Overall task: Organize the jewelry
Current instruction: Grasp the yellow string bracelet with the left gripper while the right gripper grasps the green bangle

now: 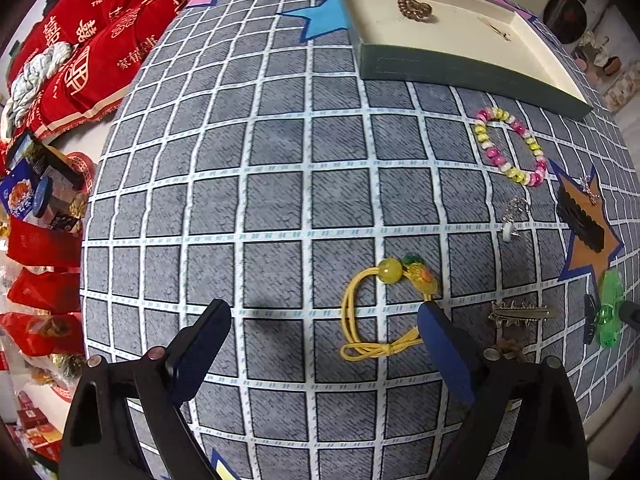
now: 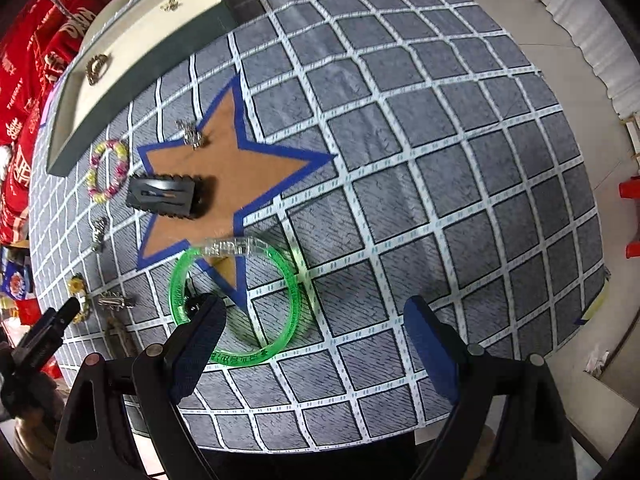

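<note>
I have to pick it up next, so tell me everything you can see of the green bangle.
The green bangle is a clear, bright green ring that looks like plastic, with a colourless clear section at its far side and green lettering moulded along its near edge. It lies flat on the grey checked tablecloth, partly over the lower point of the brown star. The right claw hangs open above it, its left finger over the rim; contact cannot be told.

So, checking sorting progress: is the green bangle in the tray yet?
Out. The green bangle lies flat on the checked cloth, away from the tray.
</note>
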A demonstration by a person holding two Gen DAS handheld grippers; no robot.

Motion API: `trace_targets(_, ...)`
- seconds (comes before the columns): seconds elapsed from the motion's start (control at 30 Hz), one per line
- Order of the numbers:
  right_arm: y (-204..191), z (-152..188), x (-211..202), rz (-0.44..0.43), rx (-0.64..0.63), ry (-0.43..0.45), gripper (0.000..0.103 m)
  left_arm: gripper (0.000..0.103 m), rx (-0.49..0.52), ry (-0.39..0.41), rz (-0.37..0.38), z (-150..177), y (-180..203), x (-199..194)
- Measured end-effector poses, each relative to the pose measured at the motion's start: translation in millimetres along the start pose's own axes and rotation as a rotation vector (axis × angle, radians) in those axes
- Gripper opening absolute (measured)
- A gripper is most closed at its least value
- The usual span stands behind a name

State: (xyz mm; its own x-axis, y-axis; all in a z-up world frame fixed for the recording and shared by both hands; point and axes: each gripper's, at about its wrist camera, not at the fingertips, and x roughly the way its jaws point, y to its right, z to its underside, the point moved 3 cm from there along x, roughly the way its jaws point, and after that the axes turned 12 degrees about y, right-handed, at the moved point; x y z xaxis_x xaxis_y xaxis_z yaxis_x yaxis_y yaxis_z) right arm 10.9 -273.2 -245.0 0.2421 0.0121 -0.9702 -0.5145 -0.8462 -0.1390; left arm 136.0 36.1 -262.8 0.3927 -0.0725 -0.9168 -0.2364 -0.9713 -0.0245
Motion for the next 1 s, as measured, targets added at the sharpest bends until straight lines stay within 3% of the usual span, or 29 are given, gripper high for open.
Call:
trace_targets(0.2, 1.1, 5.5, 7.6, 0.008, -0.006, -0.003, 0.092, 0.100, -0.003, 0.005, -0.003, 5.8, 16.3, 2.9)
trace_targets(0.33, 1.6, 9.3, 12.8, 0.036, 0.006, 0.006, 0.091, 0.088, -0.036, 0.010, 0.024, 7.0, 14.1, 4.2)
trace_targets(0.4, 0.8, 11.5, 13.9, 0.056, -0.021, 0.013, 0.089, 0.077, -0.030, 0.008, 0.020, 6.4, 13.1, 3.7)
trace_targets(0.53, -7.7, 20.1, 16.8, 0.119, -0.111, 0.038, 0.070, 0.063, 0.003, 0.023, 0.051, 3.8, 6.3, -4.3)
trace_targets(0.73, -20.3, 29.5, 13.4, 0.117, -0.167, 0.056, 0.044, 0.037, 0.076, 0.042, 0.076, 4.5, 31.2, -6.4)
trace_targets(0.8, -27.6, 31.0, 11.3, 0.113, -0.187, 0.057, 0.036, 0.013, 0.084, 0.040, 0.090, 5.0, 37.4, -7.0)
trace_targets(0.87, -40.9, 31.9, 13.6, 0.109, -0.195, 0.059, 0.024, 0.011, 0.083, 0.034, 0.105, 5.4, 44.2, -6.7)
trace_targets(0.9, -45.1, 31.8, 14.3, 0.103, -0.195, 0.059, 0.011, 0.011, 0.070, 0.039, 0.118, 5.0, 46.4, -6.0)
trace_targets(1.0, -58.3, 23.7, 13.2, 0.090, -0.182, 0.056, 0.007, 0.011, 0.030, 0.034, 0.148, 5.3, 46.8, -8.3)
